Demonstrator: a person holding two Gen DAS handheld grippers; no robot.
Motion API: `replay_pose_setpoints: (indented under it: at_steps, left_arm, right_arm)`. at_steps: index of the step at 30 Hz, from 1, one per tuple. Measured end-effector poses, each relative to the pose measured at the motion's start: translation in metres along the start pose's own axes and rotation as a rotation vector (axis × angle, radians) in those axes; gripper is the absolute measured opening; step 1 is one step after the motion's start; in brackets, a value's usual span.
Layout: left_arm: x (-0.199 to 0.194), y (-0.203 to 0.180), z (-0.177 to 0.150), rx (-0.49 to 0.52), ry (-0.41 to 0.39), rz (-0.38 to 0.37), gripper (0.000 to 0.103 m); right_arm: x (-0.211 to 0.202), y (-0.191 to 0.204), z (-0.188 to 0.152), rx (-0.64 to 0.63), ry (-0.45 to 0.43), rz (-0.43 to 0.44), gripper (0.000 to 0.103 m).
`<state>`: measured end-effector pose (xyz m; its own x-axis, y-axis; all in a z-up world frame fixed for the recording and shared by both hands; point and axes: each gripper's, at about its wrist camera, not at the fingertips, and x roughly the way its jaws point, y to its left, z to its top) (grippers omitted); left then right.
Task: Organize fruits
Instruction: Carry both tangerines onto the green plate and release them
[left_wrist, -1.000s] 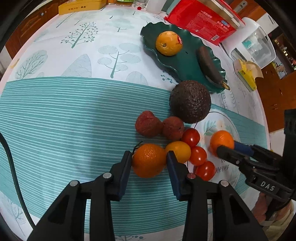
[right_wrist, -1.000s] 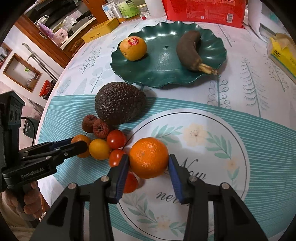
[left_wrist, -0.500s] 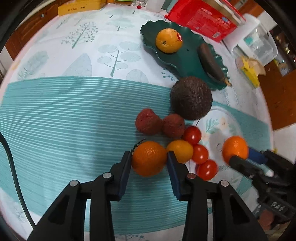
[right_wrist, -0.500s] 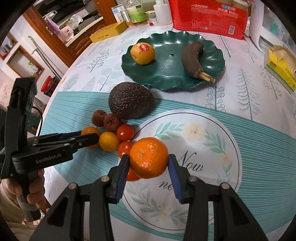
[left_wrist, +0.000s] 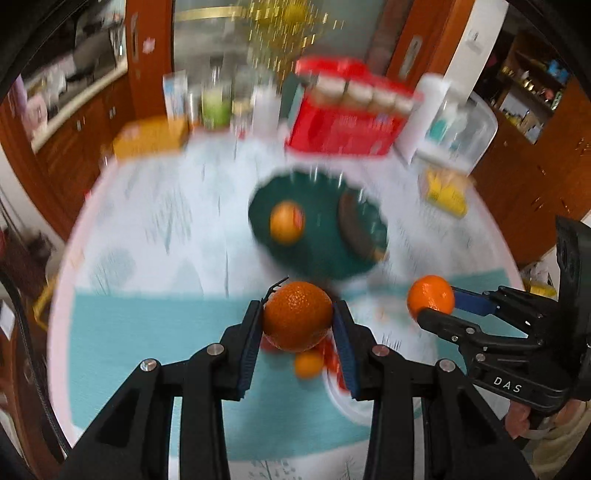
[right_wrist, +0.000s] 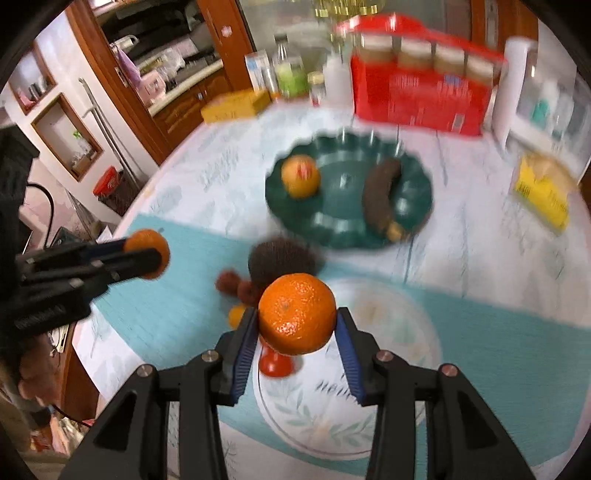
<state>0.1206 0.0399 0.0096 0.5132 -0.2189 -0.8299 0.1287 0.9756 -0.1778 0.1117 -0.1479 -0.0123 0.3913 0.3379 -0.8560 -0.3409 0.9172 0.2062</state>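
Observation:
My left gripper is shut on a stemmed orange tangerine and holds it high above the table. My right gripper is shut on a second tangerine, also lifted; it shows in the left wrist view. The green wavy plate holds an orange with a sticker and a dark banana. An avocado, two dark red fruits and cherry tomatoes lie on the cloth below. The background is motion-blurred.
A red box, bottles, a yellow box, a clear container and a yellow tissue pack stand along the table's far side. The round table edge curves at the left.
Both grippers have lifted their tangerines off the cloth and risen well above the table, tilting up so the room beyond comes into view.

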Motion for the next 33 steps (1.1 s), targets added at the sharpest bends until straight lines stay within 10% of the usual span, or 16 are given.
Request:
replay_pose_setpoints:
  at_steps: [12,33]
  left_arm:
    - [-0.034,-0.009,0.141,0.124,-0.154,0.109,0.037]
    - [0.243,-0.006,0.141,0.155,0.235,0.054,0.037]
  right_arm:
    - [-0.092,-0.012,0.136,-0.054,-0.285,-0.133,0.043]
    - [0.151,-0.051,0.123,0.066,0.149,-0.07,0.043]
